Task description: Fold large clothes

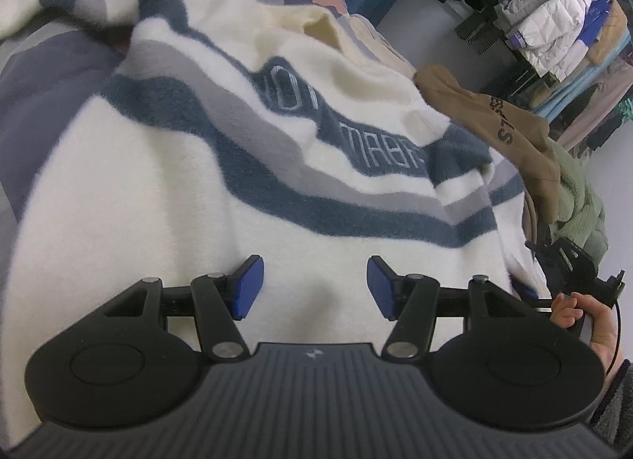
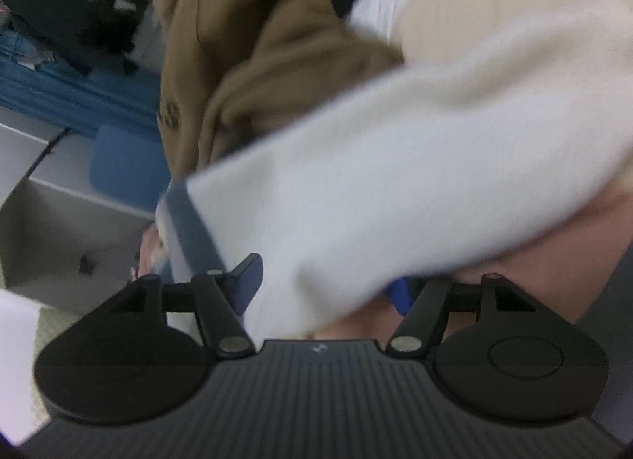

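Observation:
A cream fleece sweater (image 1: 158, 221) with navy and grey stripes and stitched lettering lies spread over a bed. My left gripper (image 1: 314, 285) hovers just above its plain lower part, open, with nothing between the blue pads. At the sweater's right edge a hand (image 1: 573, 312) holds my right gripper (image 1: 573, 265). In the blurred right wrist view a thick fold of the sweater (image 2: 395, 182) with a navy band lies across my right gripper (image 2: 324, 287). It fills the gap between the jaws and covers most of the right pad. The jaws stand wide apart.
A brown hoodie (image 1: 514, 131) (image 2: 257, 63) and a green fleece garment (image 1: 581, 198) are piled to the right of the sweater. Striped bedding (image 1: 39, 75) lies underneath. A rack of jackets (image 1: 554, 36) stands at the back right. Grey furniture (image 2: 59, 221) sits beyond the bed.

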Demonstrator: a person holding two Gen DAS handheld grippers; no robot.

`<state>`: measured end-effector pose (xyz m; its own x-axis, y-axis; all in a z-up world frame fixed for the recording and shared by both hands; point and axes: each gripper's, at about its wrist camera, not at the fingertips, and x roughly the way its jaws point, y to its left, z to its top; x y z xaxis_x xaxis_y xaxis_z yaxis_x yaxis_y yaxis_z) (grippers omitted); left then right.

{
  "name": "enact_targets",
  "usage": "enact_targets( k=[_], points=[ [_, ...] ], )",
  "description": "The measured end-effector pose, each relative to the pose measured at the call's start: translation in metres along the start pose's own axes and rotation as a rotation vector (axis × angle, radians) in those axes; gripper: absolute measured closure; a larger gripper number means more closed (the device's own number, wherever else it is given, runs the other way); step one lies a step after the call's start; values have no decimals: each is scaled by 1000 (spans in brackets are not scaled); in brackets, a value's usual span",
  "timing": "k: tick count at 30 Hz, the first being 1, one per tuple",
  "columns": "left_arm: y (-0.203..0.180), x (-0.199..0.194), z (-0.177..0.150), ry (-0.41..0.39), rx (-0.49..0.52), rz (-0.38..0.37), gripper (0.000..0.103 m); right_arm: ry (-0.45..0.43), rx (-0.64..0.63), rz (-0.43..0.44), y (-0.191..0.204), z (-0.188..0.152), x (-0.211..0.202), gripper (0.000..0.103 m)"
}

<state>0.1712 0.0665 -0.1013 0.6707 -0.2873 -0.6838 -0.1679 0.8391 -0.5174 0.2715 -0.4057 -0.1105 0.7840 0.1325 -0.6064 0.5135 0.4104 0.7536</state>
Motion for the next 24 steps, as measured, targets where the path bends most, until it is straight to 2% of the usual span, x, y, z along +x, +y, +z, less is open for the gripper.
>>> enact_targets(
  k=[1, 5, 8, 10, 12, 15, 19, 22, 24],
  points=[
    [0, 0, 0, -2, 1, 1, 40, -38, 5, -4, -2, 4, -3, 41],
    [-1, 2, 0, -4, 10, 10, 40, -128, 62, -31, -21, 34, -6, 63],
    [-2, 3, 0, -7, 18, 17, 40, -155, 107, -38, -32, 54, -2, 74],
    [-3, 4, -1, -10, 22, 19, 40, -176, 110, -45, -35, 64, 2, 79],
    [-3, 5, 0, -11, 23, 22, 40, -188, 91, -54, -34, 71, 0, 88],
    [-3, 6, 0, -14, 26, 25, 40, -236, -13, -54, -21, 85, -7, 91],
    [-5, 8, 0, -17, 42, 36, 40, -342, -167, -6, 0, 111, -30, 92],
    [-5, 8, 0, -19, 41, 39, 40, -364, -300, -10, 17, 134, -39, 92],
    [-6, 7, 0, -22, 37, 43, 40, -358, -333, -14, 24, 142, -40, 92]
  ],
)
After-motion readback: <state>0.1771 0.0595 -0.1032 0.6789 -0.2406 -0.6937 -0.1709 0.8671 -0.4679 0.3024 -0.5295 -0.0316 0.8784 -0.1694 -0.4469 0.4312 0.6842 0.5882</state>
